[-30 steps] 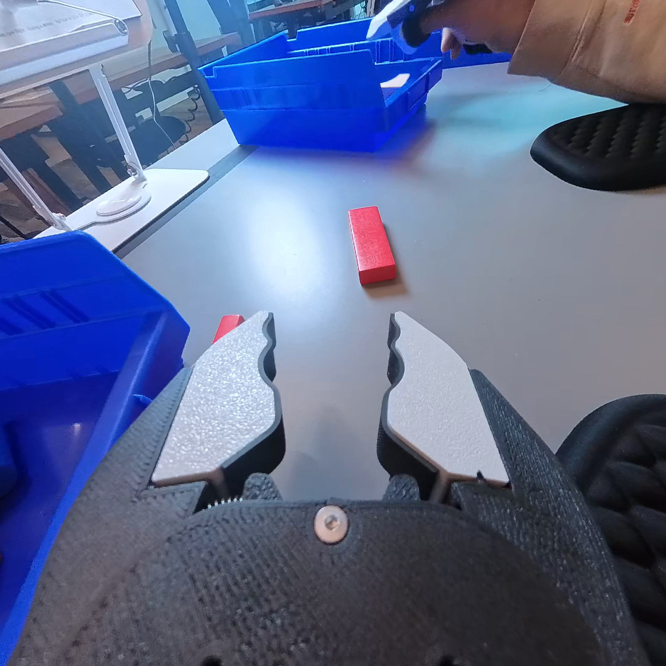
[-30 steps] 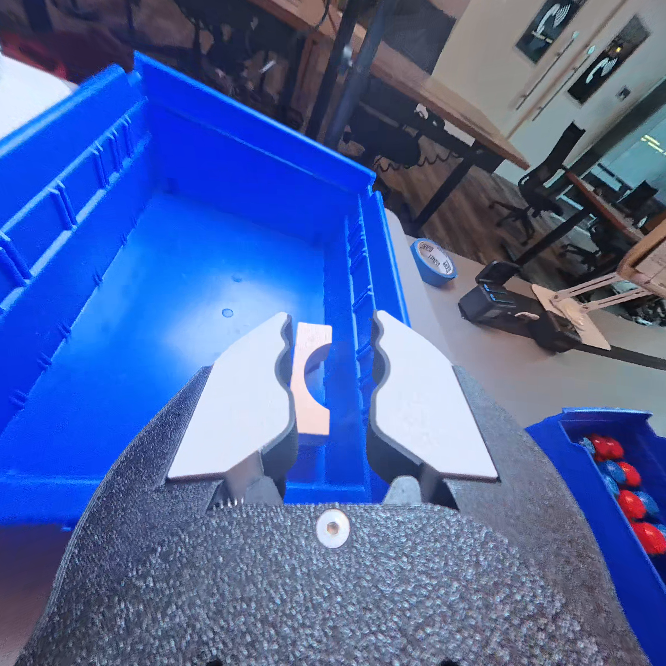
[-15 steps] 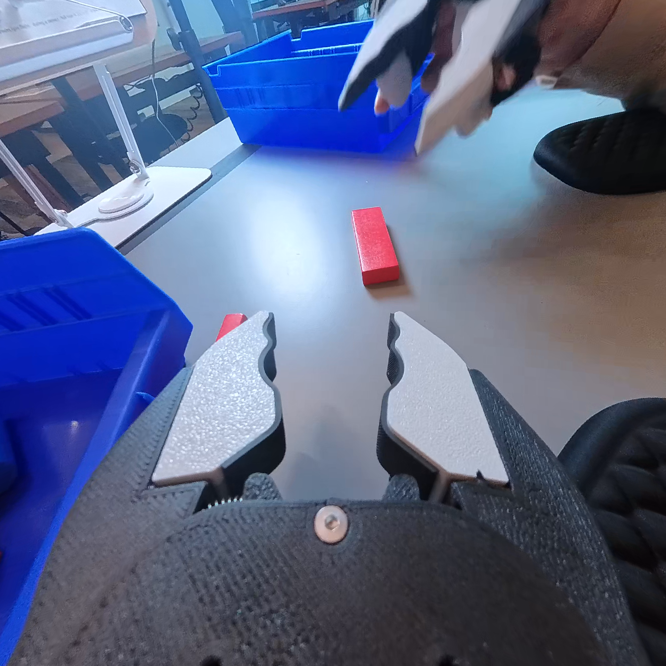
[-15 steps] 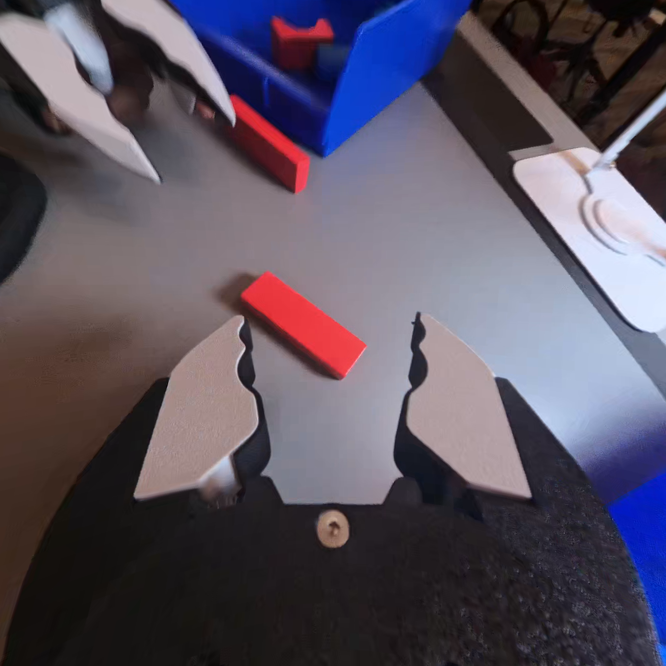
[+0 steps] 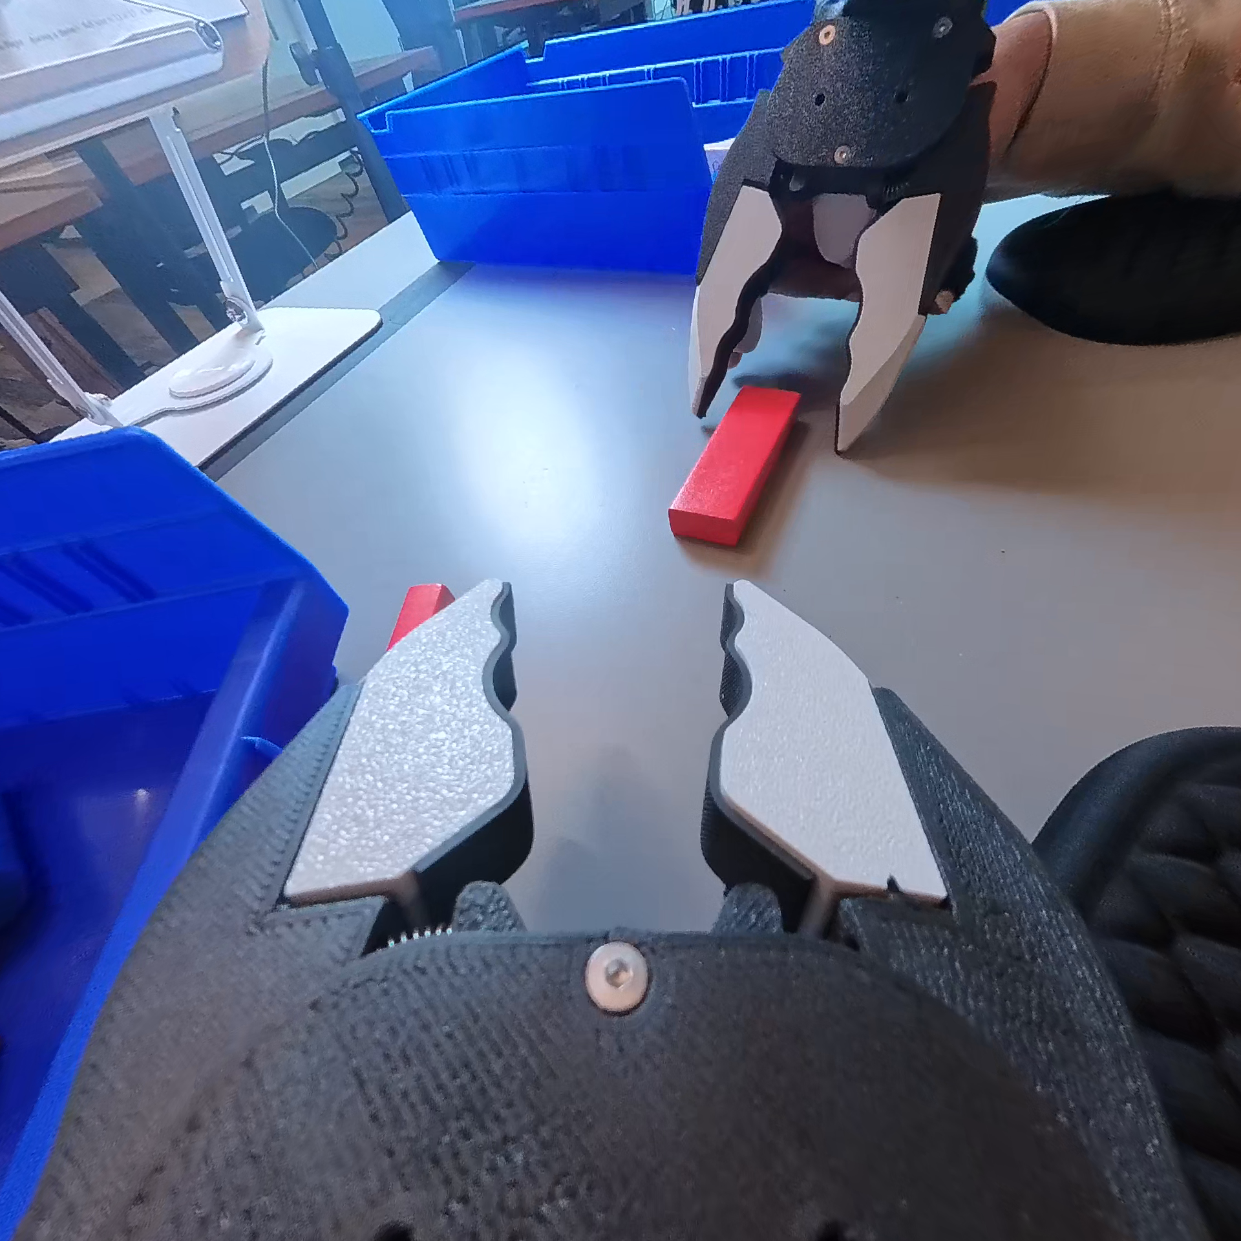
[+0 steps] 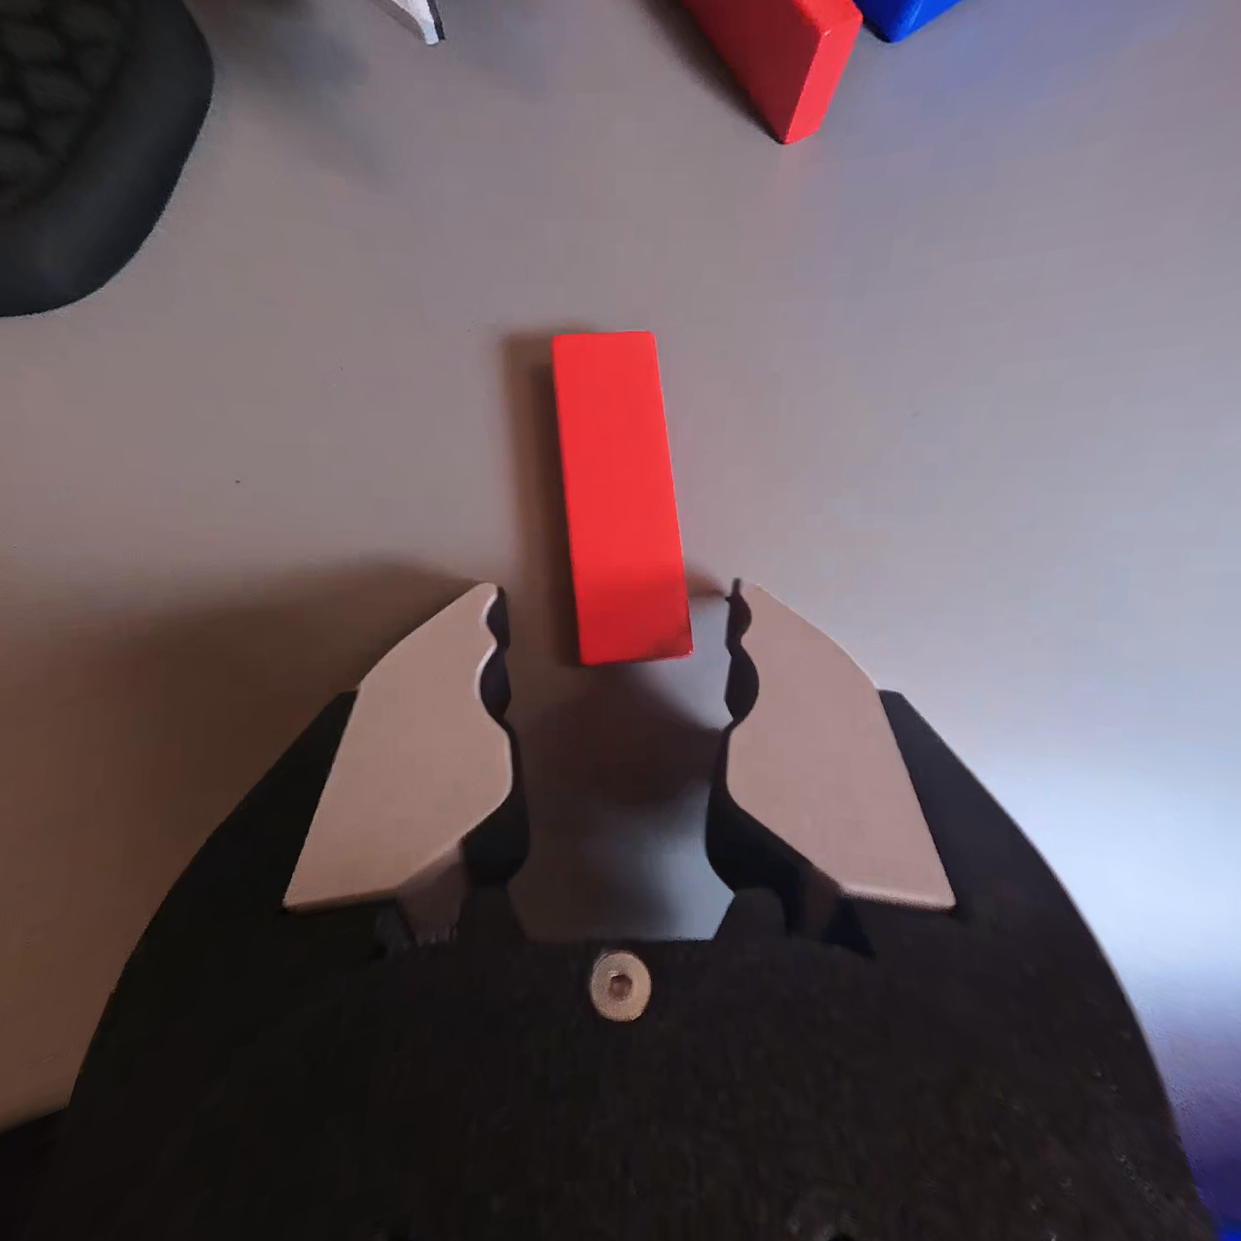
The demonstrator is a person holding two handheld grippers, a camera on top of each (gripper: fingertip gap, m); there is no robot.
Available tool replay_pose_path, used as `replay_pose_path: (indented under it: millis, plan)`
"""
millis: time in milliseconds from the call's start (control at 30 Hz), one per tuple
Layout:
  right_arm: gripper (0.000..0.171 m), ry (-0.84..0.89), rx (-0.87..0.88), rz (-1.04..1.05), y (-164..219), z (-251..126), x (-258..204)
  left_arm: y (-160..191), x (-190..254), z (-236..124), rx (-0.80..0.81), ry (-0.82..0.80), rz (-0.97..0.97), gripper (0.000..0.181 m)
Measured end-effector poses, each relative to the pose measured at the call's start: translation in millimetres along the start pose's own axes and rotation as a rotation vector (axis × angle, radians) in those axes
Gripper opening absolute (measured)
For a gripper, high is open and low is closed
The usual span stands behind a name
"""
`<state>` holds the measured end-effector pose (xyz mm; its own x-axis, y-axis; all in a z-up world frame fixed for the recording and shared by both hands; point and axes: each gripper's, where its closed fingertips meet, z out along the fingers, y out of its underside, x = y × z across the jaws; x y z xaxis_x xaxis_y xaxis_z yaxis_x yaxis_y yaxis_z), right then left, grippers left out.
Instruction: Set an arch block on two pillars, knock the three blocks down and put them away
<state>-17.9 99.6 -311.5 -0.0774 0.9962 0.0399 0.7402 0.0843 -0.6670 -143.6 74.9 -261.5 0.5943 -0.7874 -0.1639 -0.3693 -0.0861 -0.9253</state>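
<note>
A flat red pillar block [image 5: 737,463] lies on the grey table; in the right wrist view it [image 6: 618,497] lies lengthwise, its near end between my fingertips. My right gripper [image 6: 616,591] is open, tips down astride that end without touching it; it shows in the left wrist view [image 5: 779,416] too. A second red block [image 5: 420,604] lies by the near blue bin, mostly hidden behind my left finger; it also shows in the right wrist view [image 6: 779,54]. My left gripper [image 5: 614,591] is open and empty, low over the table. The arch block is out of view.
A near blue bin [image 5: 134,604] stands at my left. A larger blue bin [image 5: 557,174] stands at the back. A white lamp base [image 5: 221,362] sits at the table's left edge. Black padded rests lie at the right [image 5: 1128,268] and lower right [image 5: 1155,873]. The grippers' ends are close to 15 centimeters from one another.
My right gripper has left the far blue bin, where the arch block lay, swung back over the table and come down open around the far end of the red block. The left gripper has stayed put.
</note>
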Motion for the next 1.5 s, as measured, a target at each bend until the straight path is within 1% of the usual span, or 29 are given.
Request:
replay_pose_path:
  millis: [33,67,133,167,200,233,300,367,400,433,500,600,833,933,1000,1033,1067,1100,1167,1233,1300,1367,1500]
  plan:
    - [0.039,0.005,0.005,0.016,-1,1,0,0,0,0,0.0,-0.001,0.002,0.06]
    - [0.032,0.013,-0.003,0.021,-2,2,1,0,0,0,0.0,-0.001,0.004,0.059]
    - [0.032,0.084,-0.01,-0.036,-7,-4,8,1,1,0,-0.004,-0.001,0.007,0.059]
    - [0.032,0.137,0.042,-0.049,-16,-14,15,1,1,0,-0.005,-0.001,0.009,0.059]
    - [0.032,0.198,0.13,-0.032,-30,-29,25,1,1,0,-0.006,0.0,0.011,0.059]
    - [0.0,0.28,0.236,-0.007,-44,-52,39,1,2,0,-0.009,0.002,0.014,0.059]
    - [0.0,0.478,0.447,0.041,-62,-112,70,2,2,1,-0.013,0.004,0.017,0.059]
    - [0.0,0.667,0.562,0.109,-55,-172,99,2,2,1,-0.015,0.005,0.016,0.059]
    - [0.0,0.715,0.606,0.152,-47,-194,108,2,2,1,-0.014,0.005,0.016,0.059]
    - [0.0,0.738,0.634,0.189,-37,-209,114,1,2,1,-0.013,0.004,0.014,0.059]
    - [0.0,0.785,0.654,0.207,-21,-227,123,2,2,1,-0.014,0.004,0.008,0.059]
    - [0.0,0.837,0.663,0.211,-11,-238,131,2,1,1,-0.013,0.003,0.002,0.058]
    - [0.0,0.845,0.6,0.177,-17,-215,128,2,2,1,-0.013,0.006,0.008,0.058]
    - [0.001,0.773,0.589,0.255,-28,-188,120,2,2,1,-0.015,0.004,0.008,0.058]
    - [0.029,0.709,0.573,0.356,-39,-153,113,3,0,2,-0.022,-0.002,-0.004,0.056]
    - [0.043,0.69,0.556,0.405,-43,-132,112,3,-1,2,-0.025,-0.006,-0.01,0.055]
    - [0.061,0.678,0.534,0.452,-46,-111,113,3,-2,3,-0.025,-0.01,-0.014,0.054]
    - [0.074,0.673,0.501,0.496,-47,-89,117,2,-3,3,-0.023,-0.012,-0.015,0.054]
    - [0.085,0.708,0.425,0.575,-45,-59,137,2,-3,3,-0.021,-0.016,-0.011,0.054]
    - [0.095,0.781,0.358,0.644,-37,-47,173,1,-2,2,-0.013,-0.021,0.001,0.053]
    - [0.098,0.856,0.286,0.755,-16,-44,216,1,-1,1,-0.009,-0.02,0.009,0.053]
    - [0.11,0.886,0.216,0.887,11,-42,249,1,1,1,-0.013,-0.017,0.019,0.053]
    - [0.116,0.905,0.117,1.098,54,-37,290,1,4,2,-0.018,0.001,0.026,0.052]
